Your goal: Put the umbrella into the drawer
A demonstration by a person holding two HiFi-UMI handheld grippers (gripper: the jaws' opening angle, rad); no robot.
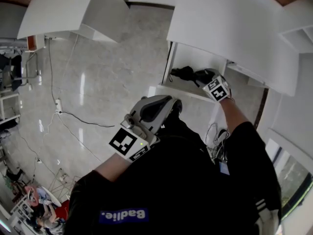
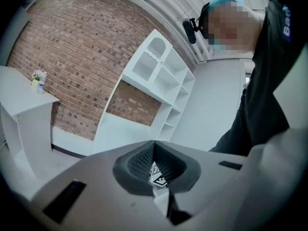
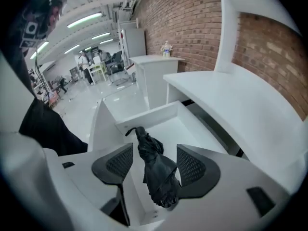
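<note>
A folded black umbrella [image 1: 183, 73] lies inside the open white drawer [image 1: 183, 93], strap end toward the far wall. In the right gripper view the umbrella [image 3: 156, 170] rests on the floor of the drawer [image 3: 149, 114] below my right gripper [image 3: 154, 148]. That gripper's jaws stand wide open, and the pads [image 3: 195, 166] are clear of the umbrella. In the head view the right gripper [image 1: 200, 76] hovers over the drawer's right part. My left gripper [image 1: 171, 104] is held in front of the person's body, away from the drawer, shut and empty [image 2: 154, 146].
A white cabinet top [image 1: 230, 28] overhangs the drawer. Another white table [image 1: 73, 9] stands at the far left. Cables [image 1: 78, 119] and a power strip [image 1: 57, 104] lie on the glossy floor. A white shelf unit [image 2: 159, 81] stands against the brick wall.
</note>
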